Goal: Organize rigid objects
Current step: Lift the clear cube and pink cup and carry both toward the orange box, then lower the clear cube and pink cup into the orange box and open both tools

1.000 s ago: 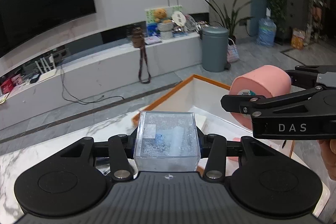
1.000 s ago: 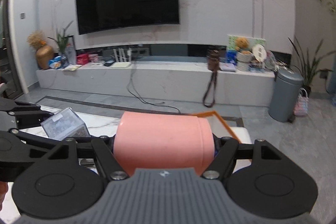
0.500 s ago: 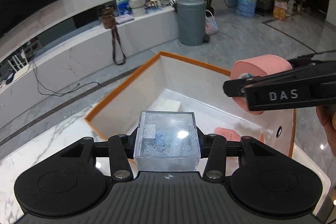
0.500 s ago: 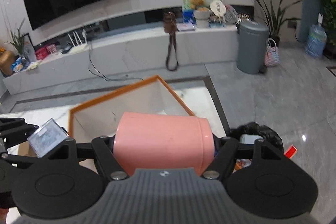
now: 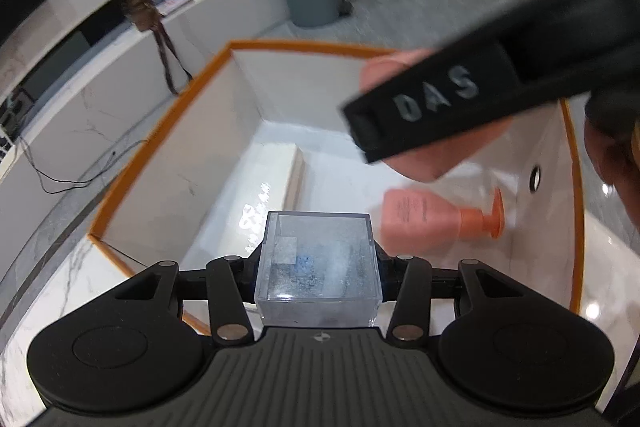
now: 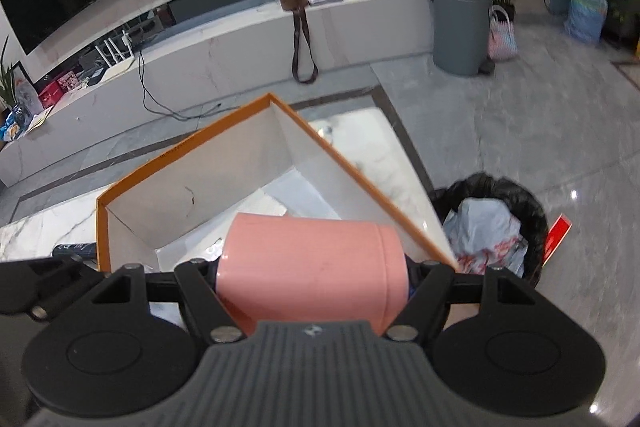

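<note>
My left gripper is shut on a clear plastic box with grey grit and a blue speck inside, held over the near part of the orange-rimmed white box. My right gripper is shut on a pink cylinder lying crosswise between its jaws, above the same orange-rimmed box. In the left wrist view the right gripper's black body marked DAS crosses the upper right, with the pink cylinder partly hidden behind it. A pink pump bottle lies on the box floor.
A flat white slab lies inside the box. The box stands on a white marble table. A black bin with a bag stands on the floor right of the table. A person's hand shows at the right edge.
Both grippers tilted downward and moved over the orange-rimmed box, each keeping its object. The box interior and the pink pump bottle came into view; the right gripper now looms closer in the left wrist view.
</note>
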Available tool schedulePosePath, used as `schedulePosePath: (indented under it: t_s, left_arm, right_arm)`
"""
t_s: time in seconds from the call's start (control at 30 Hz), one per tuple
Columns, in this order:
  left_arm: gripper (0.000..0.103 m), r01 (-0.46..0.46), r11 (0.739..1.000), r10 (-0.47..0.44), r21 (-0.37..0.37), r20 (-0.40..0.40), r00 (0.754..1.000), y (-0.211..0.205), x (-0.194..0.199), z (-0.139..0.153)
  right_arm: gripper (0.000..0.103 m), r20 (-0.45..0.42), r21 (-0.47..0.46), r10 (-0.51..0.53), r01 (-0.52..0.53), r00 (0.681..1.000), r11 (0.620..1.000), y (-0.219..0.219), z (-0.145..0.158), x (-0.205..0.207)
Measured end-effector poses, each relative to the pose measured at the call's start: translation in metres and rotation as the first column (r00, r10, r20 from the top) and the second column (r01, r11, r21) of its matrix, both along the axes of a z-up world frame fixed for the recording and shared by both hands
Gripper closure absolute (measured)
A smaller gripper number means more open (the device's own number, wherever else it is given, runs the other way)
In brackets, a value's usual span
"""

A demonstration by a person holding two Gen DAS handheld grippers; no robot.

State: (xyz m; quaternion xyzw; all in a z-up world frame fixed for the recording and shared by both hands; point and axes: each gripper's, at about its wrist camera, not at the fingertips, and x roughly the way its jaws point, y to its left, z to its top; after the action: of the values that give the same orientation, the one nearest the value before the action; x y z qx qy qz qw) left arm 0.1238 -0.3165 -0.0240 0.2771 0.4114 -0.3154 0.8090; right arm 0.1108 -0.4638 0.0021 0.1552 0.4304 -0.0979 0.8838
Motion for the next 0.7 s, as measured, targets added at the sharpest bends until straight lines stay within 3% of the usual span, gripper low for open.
schedulePosePath:
  t_s: [0.3,0.7]
  left_arm:
    - [0.050,0.074,0.992,-0.066,0.101,-0.077,0.995,-0.014,0.004,-0.024]
    - [0.050,0.081,0.988,-0.061,0.130,-0.149,0.987,-0.021,0.022,-0.042]
  right_arm:
    - [0.032,-0.095,0.051,-0.049,0.054,0.994,0.997,-0.001,-0.018,0.017]
    - [0.032,-0.158,0.050,-0.071,0.080,0.985,0.996,-0.006,-0.040,0.030]
